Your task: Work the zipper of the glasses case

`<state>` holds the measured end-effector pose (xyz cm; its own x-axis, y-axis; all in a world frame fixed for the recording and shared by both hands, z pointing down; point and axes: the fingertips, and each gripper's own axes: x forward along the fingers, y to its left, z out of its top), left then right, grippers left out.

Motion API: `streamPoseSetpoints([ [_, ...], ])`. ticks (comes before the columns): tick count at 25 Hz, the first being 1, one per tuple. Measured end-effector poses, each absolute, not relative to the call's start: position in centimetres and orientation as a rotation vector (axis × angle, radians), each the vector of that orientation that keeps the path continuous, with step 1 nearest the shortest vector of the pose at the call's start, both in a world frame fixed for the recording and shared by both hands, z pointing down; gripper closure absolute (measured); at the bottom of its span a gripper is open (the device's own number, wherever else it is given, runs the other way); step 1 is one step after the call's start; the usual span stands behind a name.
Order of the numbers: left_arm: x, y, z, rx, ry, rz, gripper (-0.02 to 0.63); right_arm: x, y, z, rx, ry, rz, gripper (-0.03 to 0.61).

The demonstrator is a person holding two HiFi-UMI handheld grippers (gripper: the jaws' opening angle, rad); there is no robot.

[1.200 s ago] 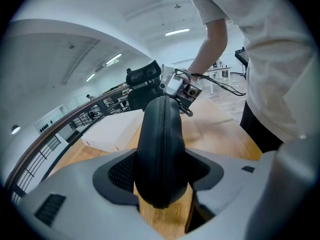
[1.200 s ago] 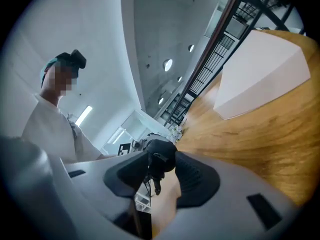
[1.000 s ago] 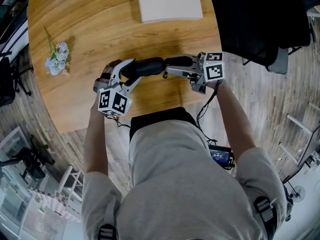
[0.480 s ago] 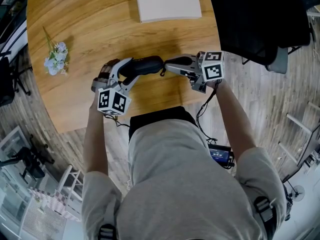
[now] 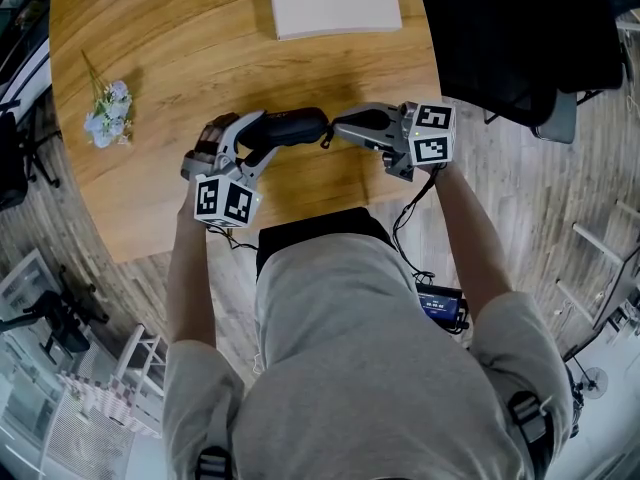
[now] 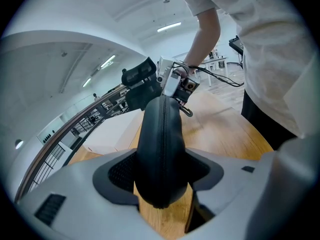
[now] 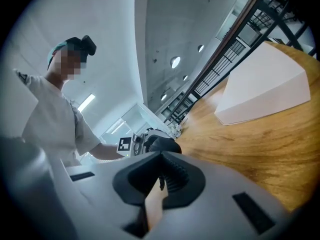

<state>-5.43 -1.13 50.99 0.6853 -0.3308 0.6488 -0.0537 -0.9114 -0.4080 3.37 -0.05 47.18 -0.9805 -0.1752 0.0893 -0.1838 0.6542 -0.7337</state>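
Observation:
In the head view, a black zippered glasses case is held above the wooden table. My left gripper is shut on the case's left half. Its pads press on both sides of the case, and the zipper line faces up. My right gripper meets the case's right end. Its jaws have just been closing and stand shut, with the thin zipper pull between the pads. A small metal ring dangles at that end. Past my right gripper I see the case's dark end.
A white box lies at the table's far edge. A small flower sprig lies at the left. A dark chair stands off the table's right side. The table's curved near edge runs just below both grippers.
The right gripper's two fingers, apart a second ago, have come together at the case's right end. The left gripper and the case have kept their place.

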Motion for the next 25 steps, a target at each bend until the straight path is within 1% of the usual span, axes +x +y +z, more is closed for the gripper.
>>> streamPoseSetpoints([
  [5,-5.1,-1.0,51.2,-2.533,0.291,-1.104,0.333,3.7,-0.1,47.8,0.324,-2.811,1.274,0.551],
  [9,-5.2,-1.0,52.6,-2.551,0.305,-1.212,0.334,3.8,-0.4,49.1,0.392,-2.728,1.284,0.552],
  [17,-4.7,-0.6,55.7,-2.573,0.386,-1.468,0.342,4.4,-0.8,52.1,0.607,-2.564,1.036,0.554],
  [25,-4.0,-0.8,57.2,-2.556,0.435,-1.548,0.344,4.6,-1.1,52.6,0.702,-2.455,0.949,0.554],
])
